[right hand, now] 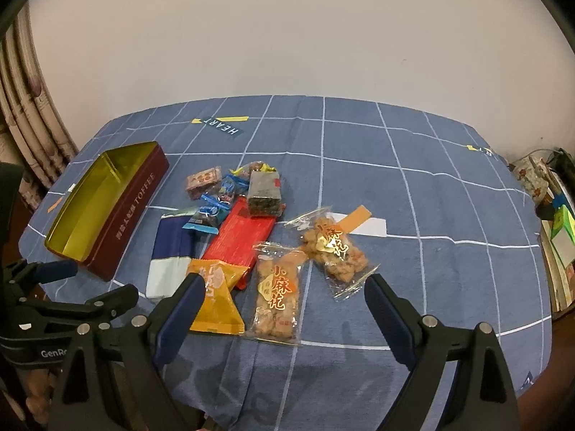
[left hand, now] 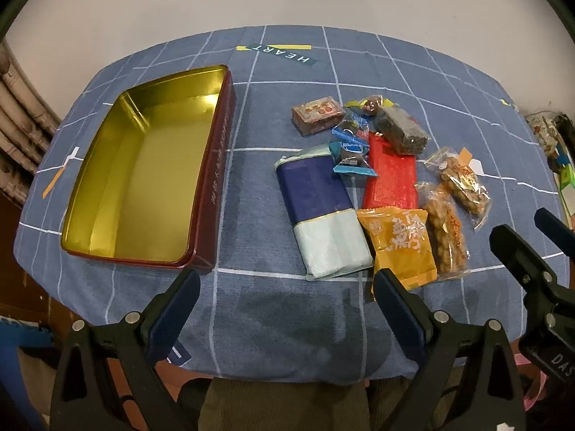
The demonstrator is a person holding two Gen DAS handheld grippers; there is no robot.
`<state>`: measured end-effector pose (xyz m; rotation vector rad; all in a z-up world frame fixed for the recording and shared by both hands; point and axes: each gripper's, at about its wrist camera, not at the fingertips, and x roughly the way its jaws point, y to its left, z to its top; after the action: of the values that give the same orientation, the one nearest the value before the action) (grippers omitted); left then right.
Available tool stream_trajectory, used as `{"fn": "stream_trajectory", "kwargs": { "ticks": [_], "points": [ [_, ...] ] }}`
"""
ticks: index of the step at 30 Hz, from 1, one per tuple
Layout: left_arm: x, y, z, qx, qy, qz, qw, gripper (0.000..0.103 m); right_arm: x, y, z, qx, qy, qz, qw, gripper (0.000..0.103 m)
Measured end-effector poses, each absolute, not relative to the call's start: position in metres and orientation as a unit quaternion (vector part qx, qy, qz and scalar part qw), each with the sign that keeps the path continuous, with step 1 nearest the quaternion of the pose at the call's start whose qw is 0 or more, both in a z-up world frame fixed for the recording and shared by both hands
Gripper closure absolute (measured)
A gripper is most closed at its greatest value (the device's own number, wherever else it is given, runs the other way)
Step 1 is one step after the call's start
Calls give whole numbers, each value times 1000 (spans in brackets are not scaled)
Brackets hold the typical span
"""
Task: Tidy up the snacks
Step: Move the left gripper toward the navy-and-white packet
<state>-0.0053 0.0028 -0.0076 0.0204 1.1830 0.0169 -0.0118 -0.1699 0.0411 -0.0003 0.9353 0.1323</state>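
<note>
An open maroon toffee tin [left hand: 107, 165] with a gold, empty inside lies on the left of the table; it also shows in the right wrist view [right hand: 136, 201]. A pile of snacks lies to its right: a navy and pale blue pack [left hand: 320, 215], a red pack [left hand: 391, 176], an orange packet [left hand: 402, 240], two clear bags of fried twists [right hand: 278, 298] [right hand: 334, 248], blue candies [left hand: 350, 151], a dark block [left hand: 402, 129] and a small red box [left hand: 316, 115]. My left gripper [left hand: 287, 287] is open and empty near the front edge. My right gripper [right hand: 284, 291] is open and empty above the twist bags.
A blue checked cloth [right hand: 395, 179] covers the table, with a white wall behind it. Curtains [right hand: 28, 125] hang at the left. Cluttered boxes and papers [right hand: 553, 222] stand past the right edge. The right gripper shows at the right of the left wrist view [left hand: 532, 251].
</note>
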Motion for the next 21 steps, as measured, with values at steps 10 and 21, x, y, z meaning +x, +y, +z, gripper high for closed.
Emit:
{"fn": "stream_trajectory", "kwargs": {
  "ticks": [10,21],
  "points": [
    [-2,5,-18,12,565,8,825,7,-6,-170,33,5,463,71,884,10],
    [7,10,-25,8,571,10,821,7,1,-164,19,-6,480,81,874,10]
  ]
}}
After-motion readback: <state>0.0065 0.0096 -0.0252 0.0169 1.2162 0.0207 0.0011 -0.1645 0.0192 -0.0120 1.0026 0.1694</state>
